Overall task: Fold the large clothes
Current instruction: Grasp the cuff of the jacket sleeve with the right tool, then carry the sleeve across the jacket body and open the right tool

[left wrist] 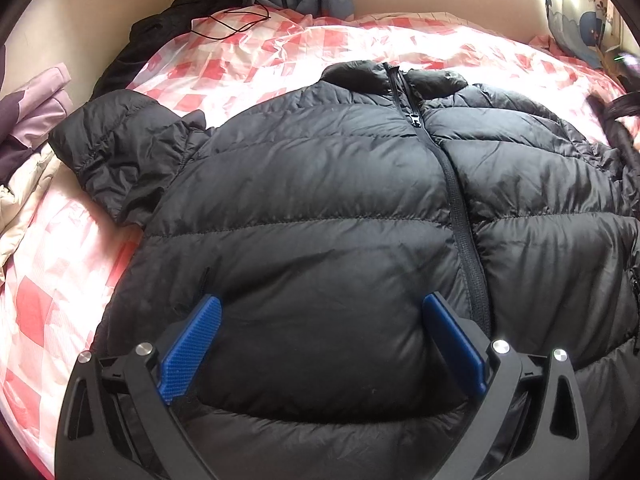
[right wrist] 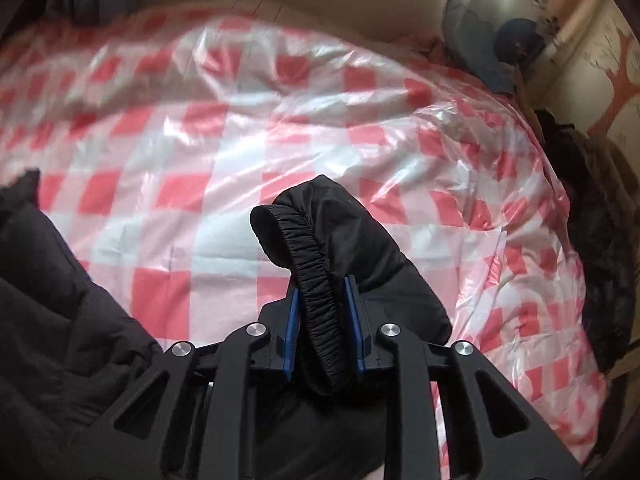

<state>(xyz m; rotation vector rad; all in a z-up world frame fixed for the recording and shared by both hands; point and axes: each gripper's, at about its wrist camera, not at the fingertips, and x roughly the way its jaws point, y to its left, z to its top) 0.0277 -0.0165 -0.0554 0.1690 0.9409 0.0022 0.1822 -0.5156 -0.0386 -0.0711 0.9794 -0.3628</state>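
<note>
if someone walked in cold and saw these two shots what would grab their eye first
First the big black puffer jacket, zipped and lying front-up across the red-and-white checked bed cover, filling the left wrist view. The left gripper sits over its lower hem, jaws wide apart with padding bulging between them. In the right wrist view, the right gripper is clamped on the elastic sleeve cuff, held above the bed.

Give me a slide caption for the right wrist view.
Right hand-held gripper shut on the black jacket's elastic sleeve cuff, held above the red-and-white checked bed cover.
</note>
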